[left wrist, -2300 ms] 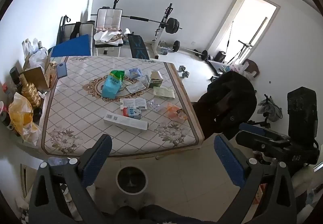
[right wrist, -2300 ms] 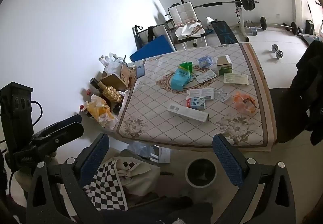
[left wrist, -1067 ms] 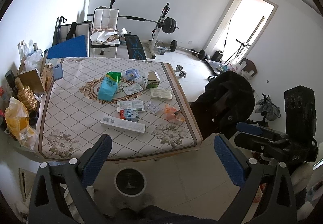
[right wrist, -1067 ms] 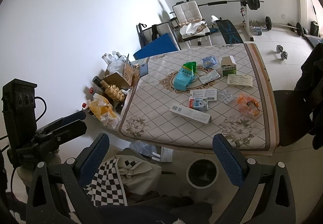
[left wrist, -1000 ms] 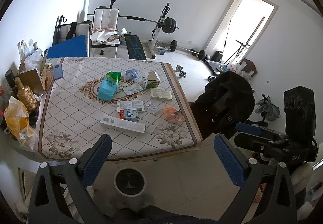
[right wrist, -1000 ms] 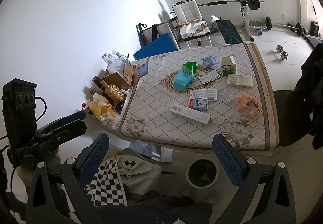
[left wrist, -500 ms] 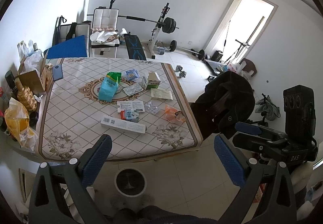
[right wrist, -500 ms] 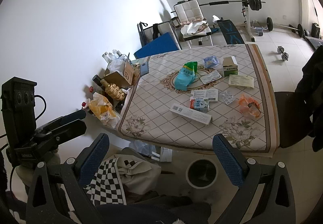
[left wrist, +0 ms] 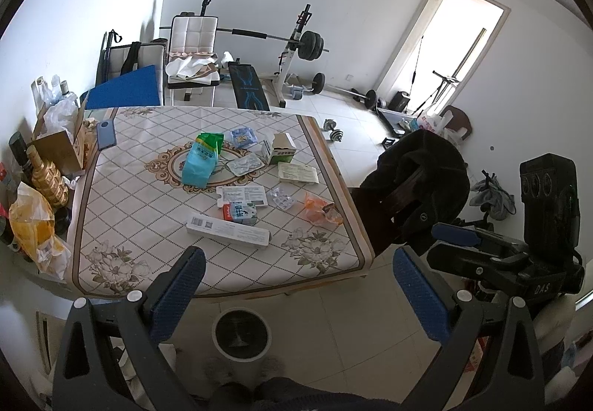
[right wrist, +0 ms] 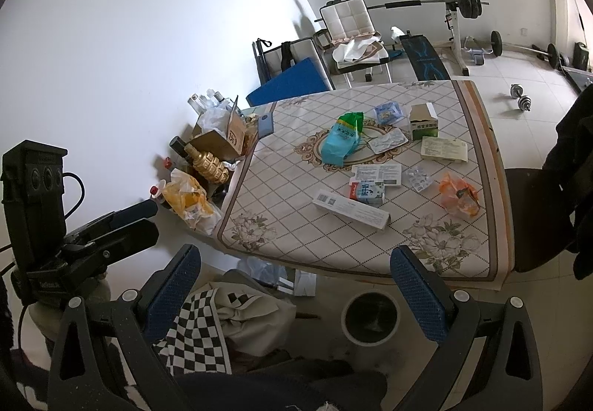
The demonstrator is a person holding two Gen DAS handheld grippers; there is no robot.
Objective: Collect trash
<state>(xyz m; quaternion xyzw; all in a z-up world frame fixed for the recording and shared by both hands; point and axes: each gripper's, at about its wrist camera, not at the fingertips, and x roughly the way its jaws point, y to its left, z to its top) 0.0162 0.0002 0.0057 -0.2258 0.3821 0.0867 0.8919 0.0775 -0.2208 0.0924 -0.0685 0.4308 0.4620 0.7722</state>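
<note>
Moved since earlier frames: both viewpoints only, drawn slightly back and up from the patterned quilted-cloth table [left wrist: 122,211]; the litter on it lies as it did.

Left gripper [left wrist: 300,285]: blue-padded fingers spread wide, nothing between them, held off the near table edge.

Right gripper [right wrist: 296,281]: blue-padded fingers likewise wide apart and empty, well short of any item.

Trash on table, untouched:
- long white cardboard box [left wrist: 227,228], nearest the front edge;
- small blue-and-white carton [left wrist: 241,211], touching that box;
- flat white leaflet box [left wrist: 242,194];
- clear blister pack [left wrist: 281,198];
- crumpled orange plastic wrapper [left wrist: 318,209], near the right edge;
- light-blue and green plastic packet [left wrist: 202,159], at centre;
- open green-and-white medicine box [left wrist: 281,148].

Receptacle: round white-rimmed waste bin [left wrist: 241,333] on the floor just before the table, between the grippers.

Judgement: collection not yet begun; no item gripped. Long white box is the likeliest first pick, being closest to both grippers and the bin.
</note>
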